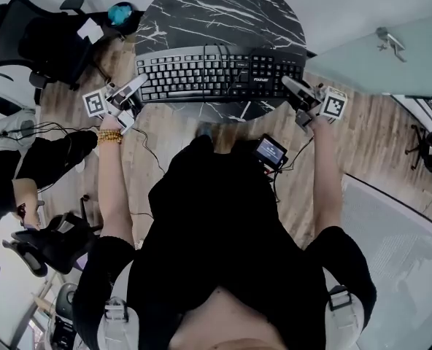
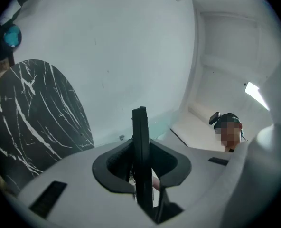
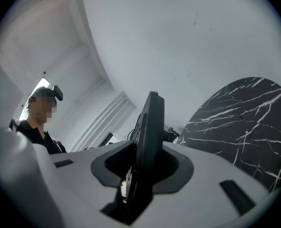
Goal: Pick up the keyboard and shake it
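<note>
**Item 1.** Full-size black plastic keyboard [image 1: 216, 75], a long flat rectangle with rows of low square keys bearing white legends. A short white wordmark is printed above its 3 o'clock key block, too small to be read. A thin black cable is seen running from its far edge. In the head view it is held level over the 6 o'clock rim of item 2. In both gripper views it is seen edge-on as a slim dark slab, standing clear of the marbled top.

**Item 2.** Round surface [image 1: 223, 6] of glossy black marble-patterned stone with irregular white veining.

**Item 3.** Left tongs [image 1: 132, 90], of smooth pale grey moulded plastic with dark matte pads and a white cube of black square markers. They are closed on the 9 o'clock short end of the keyboard, whose edge is seated between the pads.

**Item 4.** Right tongs [image 1: 296, 90], of the same make. They are clamped on the 3 o'clock short end, with the key face turned toward one pad.

**Item 5.** Brown wood-plank floor [image 1: 376, 130], matt and grained.

**Item 6.** Black mesh office chair [image 1: 33, 39], placed at 10 o'clock from the surface.
</note>
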`<state>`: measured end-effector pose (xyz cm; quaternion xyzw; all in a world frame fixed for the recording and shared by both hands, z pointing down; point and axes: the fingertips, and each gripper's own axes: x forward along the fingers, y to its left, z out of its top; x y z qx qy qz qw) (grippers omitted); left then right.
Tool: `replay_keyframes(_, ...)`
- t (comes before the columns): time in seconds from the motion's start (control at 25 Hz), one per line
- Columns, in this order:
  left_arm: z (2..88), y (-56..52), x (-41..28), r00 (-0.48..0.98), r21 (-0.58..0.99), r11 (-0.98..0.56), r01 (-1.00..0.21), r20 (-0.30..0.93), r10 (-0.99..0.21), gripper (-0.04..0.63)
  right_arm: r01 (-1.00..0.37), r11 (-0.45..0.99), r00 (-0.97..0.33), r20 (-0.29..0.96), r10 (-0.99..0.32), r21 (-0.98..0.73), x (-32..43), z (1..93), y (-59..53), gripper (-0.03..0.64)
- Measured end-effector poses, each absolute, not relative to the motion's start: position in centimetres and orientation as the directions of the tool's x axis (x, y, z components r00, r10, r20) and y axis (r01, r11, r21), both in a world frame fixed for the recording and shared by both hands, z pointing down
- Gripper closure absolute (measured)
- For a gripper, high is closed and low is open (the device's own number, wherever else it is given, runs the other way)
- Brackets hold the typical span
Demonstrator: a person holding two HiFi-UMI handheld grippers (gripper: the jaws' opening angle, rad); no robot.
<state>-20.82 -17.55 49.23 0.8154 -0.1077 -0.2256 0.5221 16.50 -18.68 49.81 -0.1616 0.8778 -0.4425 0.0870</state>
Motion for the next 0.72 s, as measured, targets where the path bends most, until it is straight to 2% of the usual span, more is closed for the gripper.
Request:
replay_keyframes(0.2, 52.1, -17.7, -20.7, 0.875, 0.936, -0.350, 0.029, -0.193, -0.444, 0.502, -0.258, 0.439, -0.931, 0.100, -0.351, -0.861, 16.1, 51.9, -19.0, 0.497)
replay_keyframes(0.28, 52.8, -18.0, -20.7, 0.855, 0.939, -0.343, 0.009, -0.185, -0.484, 0.502, -0.255, 0.425, -0.927, 0.095, -0.362, -0.869, 15.8, 52.0, -18.8, 0.502)
replay_keyframes(0.36, 52.3, -18.6, -21.1, 0.790, 0.927, -0.374, 0.026, -0.248, -0.560, 0.499, -0.220, 0.419, -0.910, 0.031, -0.414, -0.881, 15.8, 51.7, -18.8, 0.509)
replay_keyframes(0.52, 49.0, -18.9, -21.6, 0.594, 0.854, -0.504, 0.129, -0.474, -0.650, 0.500, -0.106, 0.386, -0.806, -0.148, -0.573, -0.917, 16.7, 51.0, -19.4, 0.518)
replay_keyframes(0.6, 48.1, -18.6, -21.7, 0.547, 0.834, -0.538, 0.126, -0.510, -0.664, 0.500, -0.076, 0.388, -0.740, -0.209, -0.640, -0.919, 17.1, 50.3, -19.7, 0.522)
replay_keyframes(0.72, 48.0, -18.6, -22.3, 0.492, 0.833, -0.546, 0.092, -0.515, -0.702, 0.499, -0.100, 0.412, -0.702, -0.230, -0.674, -0.906, 17.0, 49.6, -19.6, 0.522)
